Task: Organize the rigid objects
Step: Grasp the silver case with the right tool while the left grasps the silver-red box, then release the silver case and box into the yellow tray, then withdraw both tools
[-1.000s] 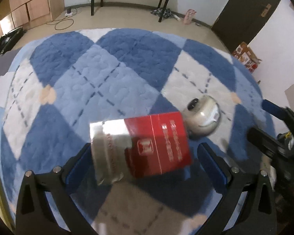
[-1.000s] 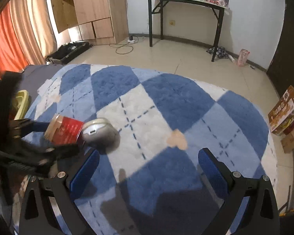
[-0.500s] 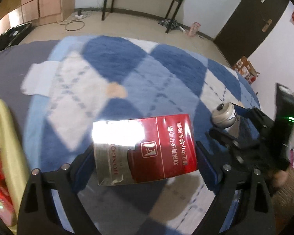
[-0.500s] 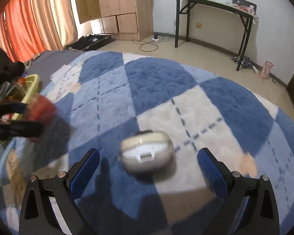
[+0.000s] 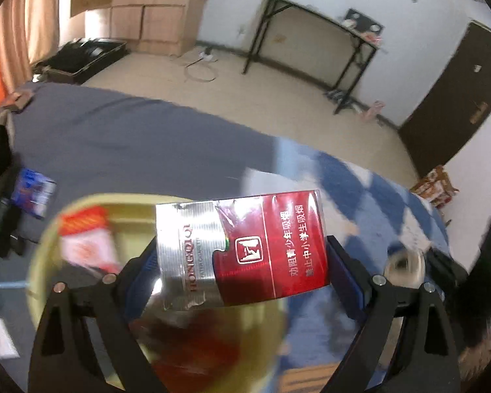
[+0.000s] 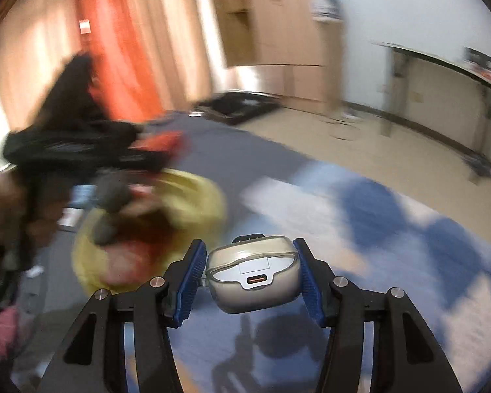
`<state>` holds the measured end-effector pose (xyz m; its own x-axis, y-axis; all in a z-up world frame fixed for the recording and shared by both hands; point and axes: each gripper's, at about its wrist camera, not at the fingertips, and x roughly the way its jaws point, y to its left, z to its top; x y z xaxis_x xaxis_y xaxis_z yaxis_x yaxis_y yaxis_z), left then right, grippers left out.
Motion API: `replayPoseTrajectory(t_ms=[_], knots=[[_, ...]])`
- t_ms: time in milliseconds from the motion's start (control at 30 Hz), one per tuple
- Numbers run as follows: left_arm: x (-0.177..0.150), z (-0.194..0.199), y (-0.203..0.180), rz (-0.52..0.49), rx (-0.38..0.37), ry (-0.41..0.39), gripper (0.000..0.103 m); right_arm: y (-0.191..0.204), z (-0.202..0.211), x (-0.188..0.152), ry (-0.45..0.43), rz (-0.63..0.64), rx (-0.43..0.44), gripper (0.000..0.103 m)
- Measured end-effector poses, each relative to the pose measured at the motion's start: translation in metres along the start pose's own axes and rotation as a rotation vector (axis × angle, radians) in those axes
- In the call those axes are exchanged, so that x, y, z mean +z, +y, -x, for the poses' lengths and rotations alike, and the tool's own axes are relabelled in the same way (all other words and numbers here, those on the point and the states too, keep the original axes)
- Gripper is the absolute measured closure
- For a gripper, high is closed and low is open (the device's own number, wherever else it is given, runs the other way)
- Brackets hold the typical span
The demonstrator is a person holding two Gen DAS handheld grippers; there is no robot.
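Note:
My left gripper (image 5: 242, 262) is shut on a red and silver cigarette pack (image 5: 245, 249) and holds it over a yellow bin (image 5: 49, 229) with a red and white packet (image 5: 88, 239) inside. My right gripper (image 6: 250, 276) is shut on a grey earbud case (image 6: 253, 273) above the blue and white rug (image 6: 392, 229). The case also shows in the left wrist view (image 5: 406, 267). The right wrist view shows the yellow bin (image 6: 196, 196) ahead to the left, with the left gripper (image 6: 81, 147) blurred above it.
A grey mat (image 5: 131, 137) lies under the bin, with a blue box (image 5: 32, 193) and small cards on it. A black-legged table (image 5: 314, 42), a wooden cabinet (image 5: 147, 9) and orange curtains (image 6: 114, 49) stand around the room. A dark door (image 5: 451, 104) is at the right.
My left gripper has carried the cigarette pack left from the rug to above the yellow bin. My right gripper has shut on the earbud case, lifted it and swung left toward the bin.

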<state>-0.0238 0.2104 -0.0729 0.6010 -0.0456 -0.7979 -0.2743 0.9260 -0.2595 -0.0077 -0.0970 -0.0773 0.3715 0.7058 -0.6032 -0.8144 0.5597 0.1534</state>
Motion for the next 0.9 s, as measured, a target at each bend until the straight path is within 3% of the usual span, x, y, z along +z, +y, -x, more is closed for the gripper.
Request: replayPoseTrajectory(t_ms=[100, 267, 367, 533, 633, 700, 767, 867, 900], knots=[[0.014, 0.004, 0.030, -0.017, 0.014, 0.001, 0.010, 0.055, -0.039, 0.011, 0.035, 0.040, 0.101, 0.049], [0.017, -0.009, 0.052, -0.076, 0.018, 0.075, 0.010, 0.114, -0.091, -0.002, 0.146, 0.128, 0.146, 0.049], [0.012, -0.027, 0.053, -0.119, 0.012, 0.152, 0.010, 0.126, -0.107, -0.014, 0.190, 0.151, 0.131, 0.049], [0.002, -0.053, 0.060, -0.070, 0.020, 0.216, 0.010, 0.142, -0.121, -0.019, 0.181, 0.201, 0.107, 0.049], [0.003, -0.057, 0.060, -0.080, 0.041, 0.219, 0.009, 0.150, -0.127, -0.019, 0.175, 0.212, 0.096, 0.049], [0.003, -0.058, 0.059, -0.084, 0.047, 0.213, 0.003, 0.151, -0.126, -0.020, 0.169, 0.213, 0.098, 0.049], [0.004, -0.056, 0.060, -0.075, 0.037, 0.196, 0.000, 0.151, -0.132, -0.022, 0.159, 0.209, 0.101, 0.047], [0.008, -0.044, 0.061, -0.046, 0.041, 0.153, 0.000, 0.152, -0.132, -0.022, 0.157, 0.195, 0.115, 0.032], [0.009, -0.034, 0.063, -0.030, 0.038, 0.121, 0.000, 0.152, -0.130, -0.021, 0.146, 0.191, 0.116, 0.023]])
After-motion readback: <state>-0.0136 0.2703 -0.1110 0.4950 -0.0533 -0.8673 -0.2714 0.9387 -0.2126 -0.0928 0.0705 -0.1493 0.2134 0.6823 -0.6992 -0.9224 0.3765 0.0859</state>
